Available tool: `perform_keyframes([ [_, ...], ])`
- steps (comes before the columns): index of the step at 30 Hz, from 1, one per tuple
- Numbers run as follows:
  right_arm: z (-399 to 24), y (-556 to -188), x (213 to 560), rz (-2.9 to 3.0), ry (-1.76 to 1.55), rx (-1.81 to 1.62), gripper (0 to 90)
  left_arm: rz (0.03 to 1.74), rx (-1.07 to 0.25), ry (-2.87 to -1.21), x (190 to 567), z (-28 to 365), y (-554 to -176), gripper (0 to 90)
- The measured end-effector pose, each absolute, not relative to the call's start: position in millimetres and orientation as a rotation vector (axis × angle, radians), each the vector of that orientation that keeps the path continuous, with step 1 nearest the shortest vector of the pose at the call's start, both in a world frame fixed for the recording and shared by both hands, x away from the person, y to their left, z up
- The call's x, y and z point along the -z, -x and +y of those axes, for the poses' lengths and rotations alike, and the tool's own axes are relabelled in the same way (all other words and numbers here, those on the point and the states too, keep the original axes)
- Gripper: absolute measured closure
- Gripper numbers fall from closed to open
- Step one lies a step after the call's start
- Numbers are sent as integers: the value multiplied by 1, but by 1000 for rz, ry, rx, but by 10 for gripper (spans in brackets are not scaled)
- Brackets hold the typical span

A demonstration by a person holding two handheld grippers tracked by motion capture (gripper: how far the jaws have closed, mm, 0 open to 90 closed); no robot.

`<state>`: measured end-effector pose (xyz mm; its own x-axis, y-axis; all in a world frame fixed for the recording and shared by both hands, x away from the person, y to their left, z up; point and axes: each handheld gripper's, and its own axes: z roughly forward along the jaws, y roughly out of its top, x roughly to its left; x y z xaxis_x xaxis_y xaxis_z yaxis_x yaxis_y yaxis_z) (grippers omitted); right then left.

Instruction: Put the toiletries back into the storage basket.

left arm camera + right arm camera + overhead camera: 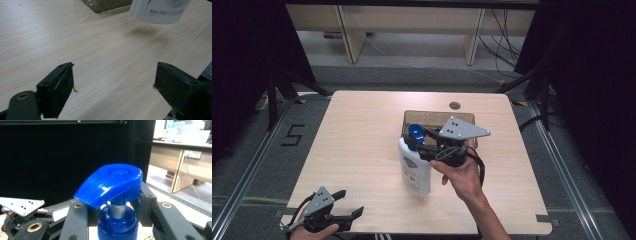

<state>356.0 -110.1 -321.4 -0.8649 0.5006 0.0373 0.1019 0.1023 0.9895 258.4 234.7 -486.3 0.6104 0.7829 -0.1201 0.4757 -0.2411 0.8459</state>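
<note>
While right tool [117, 212] grips bottle [414, 170], label print unreadable

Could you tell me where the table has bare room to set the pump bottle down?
The table's left half is bare, from the far edge down to the left tongs. It is crowded mid-right, where the right tongs grip the pump bottle beside the brown box.

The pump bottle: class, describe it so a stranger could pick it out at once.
On the wooden table, look just in front of the brown box. The pump bottle is white with a blue pump head, its neck clamped in the right hand-held gripper.
</note>
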Motion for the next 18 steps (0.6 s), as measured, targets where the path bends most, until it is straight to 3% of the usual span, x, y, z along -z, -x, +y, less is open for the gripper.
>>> perform_keyframes([
  [18, -130, -374, 290, 2025, -651, -1834, 620, 1007, -415, -1887, 486, 235, -258, 155],
])
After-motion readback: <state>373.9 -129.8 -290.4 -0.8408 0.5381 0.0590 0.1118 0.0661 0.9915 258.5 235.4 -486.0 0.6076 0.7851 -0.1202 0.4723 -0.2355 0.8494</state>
